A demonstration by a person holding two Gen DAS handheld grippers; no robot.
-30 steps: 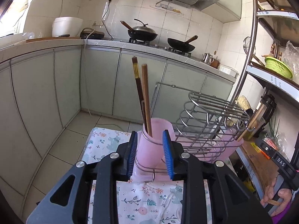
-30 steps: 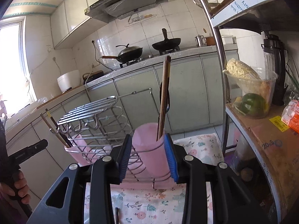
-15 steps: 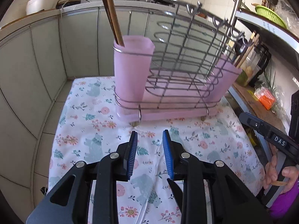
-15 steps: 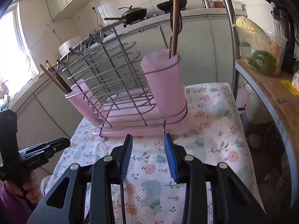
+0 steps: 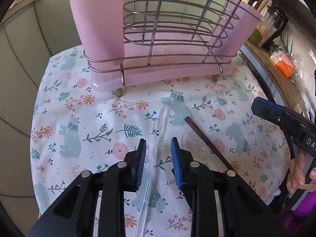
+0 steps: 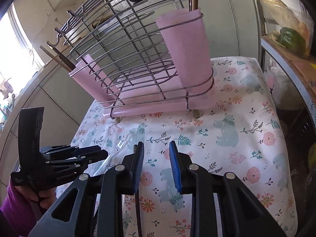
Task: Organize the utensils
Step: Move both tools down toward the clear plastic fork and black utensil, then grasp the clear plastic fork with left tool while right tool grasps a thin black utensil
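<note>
Left gripper [image 5: 158,158]: jaws apart and empty, hovering low over the flowered cloth [image 5: 83,118].
Clear plastic fork [image 5: 160,126]: lies on the cloth directly between and ahead of the left gripper's fingers, handle running back under them, tines pointing toward the rack. In the right wrist view the same fork [image 6: 118,148] sits just left of the right gripper's left finger.
How the fork should handle: probably very light and thin, smooth enough to slip, and likely to flex or crack under a hard squeeze. Judged best hold: across the narrow handle, closing gently.
Dark chopstick [image 5: 205,138]: lies flat on the cloth just right of the left gripper's right finger, slanting away to the upper left. In the right wrist view the chopstick [image 6: 138,207] runs under the right gripper's left finger.
How the chopstick should handle: stiff, light, likely to roll; take it near the middle.
Right gripper [image 6: 156,162]: jaws apart and empty, above the cloth, with bare cloth between its fingers.
Wire rack [image 5: 173,19]: farther ahead of both grippers, standing on the cloth.
Pink cups [image 6: 185,45]: one at each end of the rack, each already holding chopsticks.
Step judged: the fork and chopstick are not yet put away.
</note>
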